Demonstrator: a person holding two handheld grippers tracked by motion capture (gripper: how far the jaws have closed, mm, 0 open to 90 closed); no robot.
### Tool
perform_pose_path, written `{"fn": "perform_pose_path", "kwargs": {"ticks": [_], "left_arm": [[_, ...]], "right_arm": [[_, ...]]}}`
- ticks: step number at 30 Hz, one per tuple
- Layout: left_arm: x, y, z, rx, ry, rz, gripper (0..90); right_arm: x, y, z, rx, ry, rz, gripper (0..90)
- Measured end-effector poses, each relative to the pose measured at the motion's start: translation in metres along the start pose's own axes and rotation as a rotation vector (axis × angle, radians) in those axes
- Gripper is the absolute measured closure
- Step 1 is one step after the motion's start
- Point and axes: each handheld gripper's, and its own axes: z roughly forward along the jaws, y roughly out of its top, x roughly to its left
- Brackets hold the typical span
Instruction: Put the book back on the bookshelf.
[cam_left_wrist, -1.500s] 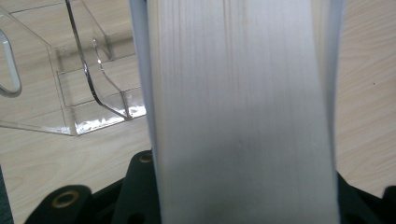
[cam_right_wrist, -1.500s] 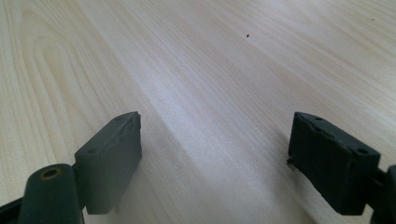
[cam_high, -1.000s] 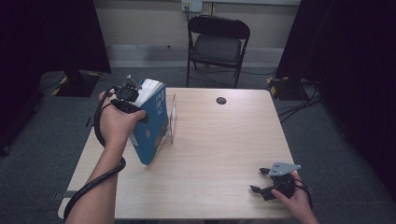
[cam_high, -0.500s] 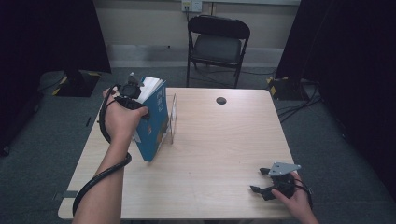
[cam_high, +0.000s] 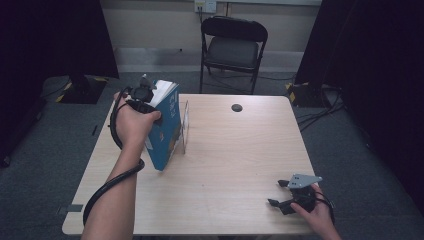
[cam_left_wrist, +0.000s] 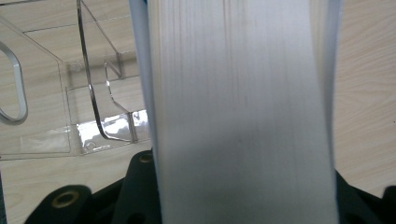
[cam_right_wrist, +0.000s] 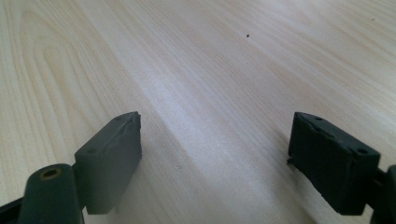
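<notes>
At five o'clock on the table (cam_high: 235, 165), the right gripper (cam_high: 278, 194) rests with jaws spread wide over bare wood, unmoved from a second ago. At ten o'clock, the left gripper (cam_high: 150, 97) clamps the page edge of a thick blue book (cam_high: 165, 132), now carried slightly farther from the near edge. The book stands tilted on a lower corner against a clear acrylic stand (cam_high: 185, 125), long axis running five to eleven o'clock.

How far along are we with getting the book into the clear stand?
Done: the left gripper is clamped on the blue book, lifted and tilted beside the clear stand. In hand: lining it up; a lower corner looks on or near the table. Left: seating and releasing it. The right gripper rests open.
</notes>
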Motion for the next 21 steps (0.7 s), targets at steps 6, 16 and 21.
{"fn": "perform_pose_path", "kwargs": {"ticks": [6, 16, 21], "left_arm": [[0.001, 0.004, 0.003, -0.004, 0.004, -0.008, 62.0], [0.002, 0.008, 0.010, 0.005, -0.001, -0.023, 62.0], [0.001, 0.010, 0.014, 0.004, 0.006, -0.031, 62.0]], "right_arm": [[0.000, 0.000, 0.000, -0.001, -0.001, -0.002, 16.8], [0.000, 0.000, 0.000, -0.001, -0.001, -0.002, 16.8], [0.000, 0.000, 0.000, -0.001, 0.000, -0.001, 16.9]]}}
